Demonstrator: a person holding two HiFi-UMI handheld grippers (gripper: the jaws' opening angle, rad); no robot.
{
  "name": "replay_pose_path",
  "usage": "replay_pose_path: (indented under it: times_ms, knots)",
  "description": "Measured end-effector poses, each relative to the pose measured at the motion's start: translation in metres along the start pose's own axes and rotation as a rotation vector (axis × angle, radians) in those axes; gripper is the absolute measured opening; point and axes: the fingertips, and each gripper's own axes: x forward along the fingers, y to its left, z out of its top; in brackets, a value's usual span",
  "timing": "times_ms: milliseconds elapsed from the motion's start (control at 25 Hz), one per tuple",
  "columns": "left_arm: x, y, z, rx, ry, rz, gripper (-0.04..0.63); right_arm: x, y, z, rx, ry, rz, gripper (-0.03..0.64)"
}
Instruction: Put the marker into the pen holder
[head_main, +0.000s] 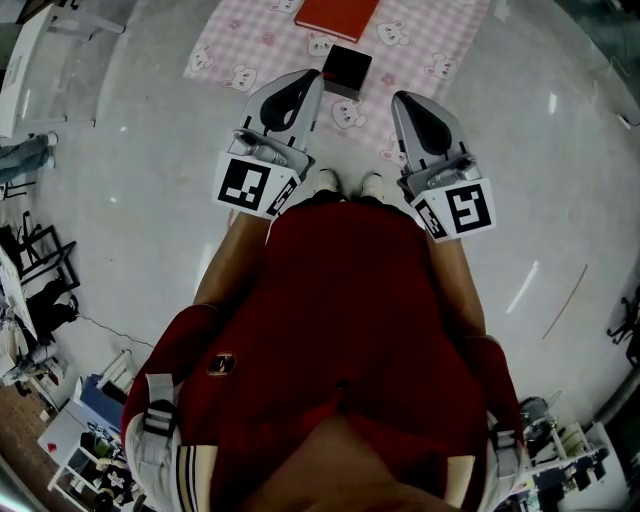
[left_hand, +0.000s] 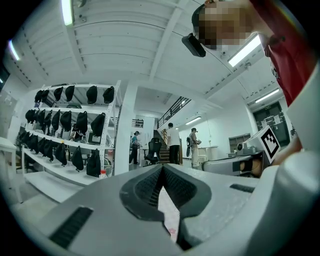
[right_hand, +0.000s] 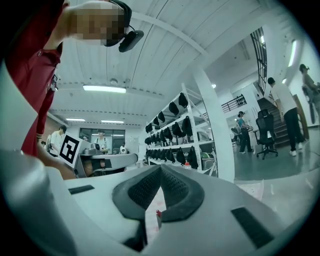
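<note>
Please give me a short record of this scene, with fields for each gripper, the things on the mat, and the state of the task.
Left gripper: jaws together, nothing between them
Right gripper: jaws together, nothing between them
Mat: pink checked mat on the floor, in front of the person
On the mat: black box, perhaps the pen holder; red book beyond it
Marker: cannot be made out
Task state: not yet begun

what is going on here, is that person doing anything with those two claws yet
Not yet, it seems. A person stands over a pink checked mat on the floor, holding a claw in each hand. The left claw and the right claw are both shut with nothing between the jaws. On the mat sit a black box, possibly the pen holder, and a red book. No marker can be clearly made out.
</note>
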Motion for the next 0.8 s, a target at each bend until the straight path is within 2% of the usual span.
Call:
replay_pose_path:
  times_ms: [800]
  knots:
    - [-0.003, 0.012, -0.005, -0.01, -0.003, 0.016, 0.006, 0.01, 0.005, -0.004, -0.018, 0.023, 0.013, -0.002]
